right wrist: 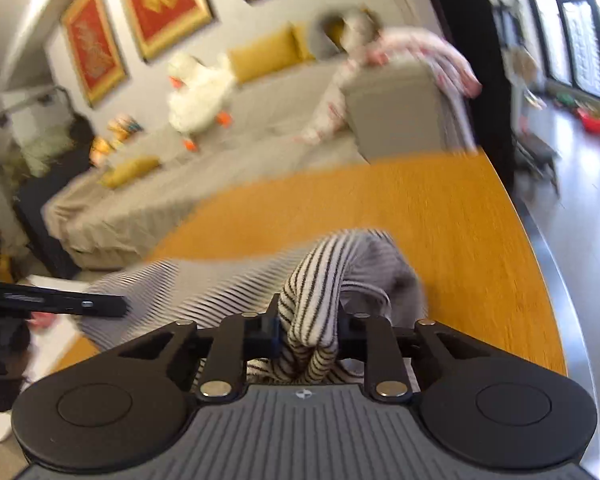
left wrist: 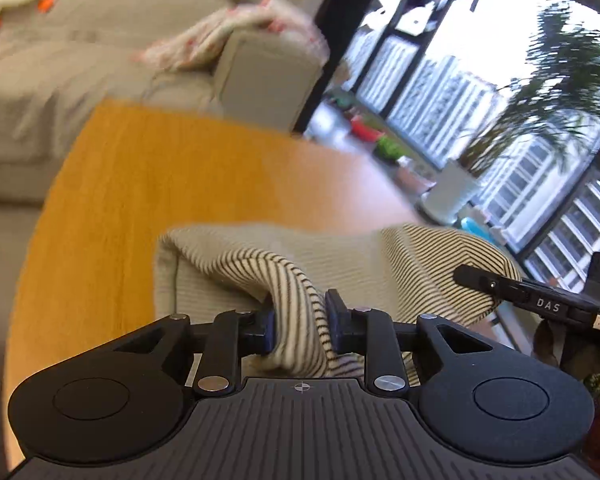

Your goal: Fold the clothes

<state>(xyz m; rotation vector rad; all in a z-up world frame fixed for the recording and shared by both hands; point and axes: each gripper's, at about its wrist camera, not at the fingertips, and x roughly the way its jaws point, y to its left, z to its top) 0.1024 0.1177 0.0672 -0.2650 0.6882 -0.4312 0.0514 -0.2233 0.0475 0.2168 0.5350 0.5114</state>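
A cream garment with thin black stripes (left wrist: 380,264) lies bunched on the near part of the wooden table (left wrist: 180,168). My left gripper (left wrist: 300,324) is shut on a bunched fold of it, cloth filling the gap between the pads. In the right wrist view the same striped garment (right wrist: 204,284) stretches to the left over the table (right wrist: 440,216), and my right gripper (right wrist: 310,328) is shut on another bunched fold. Each view shows the other gripper's black body at its edge: the right one (left wrist: 540,300) and the left one (right wrist: 52,300).
A beige sofa (right wrist: 260,120) stands behind the table with a floral cloth (right wrist: 428,56) over its arm, yellow cushions and a white plush duck (right wrist: 198,92). Tall windows (left wrist: 480,92) and a potted plant (left wrist: 452,196) lie to the right. The table's curved edge (right wrist: 556,280) runs at right.
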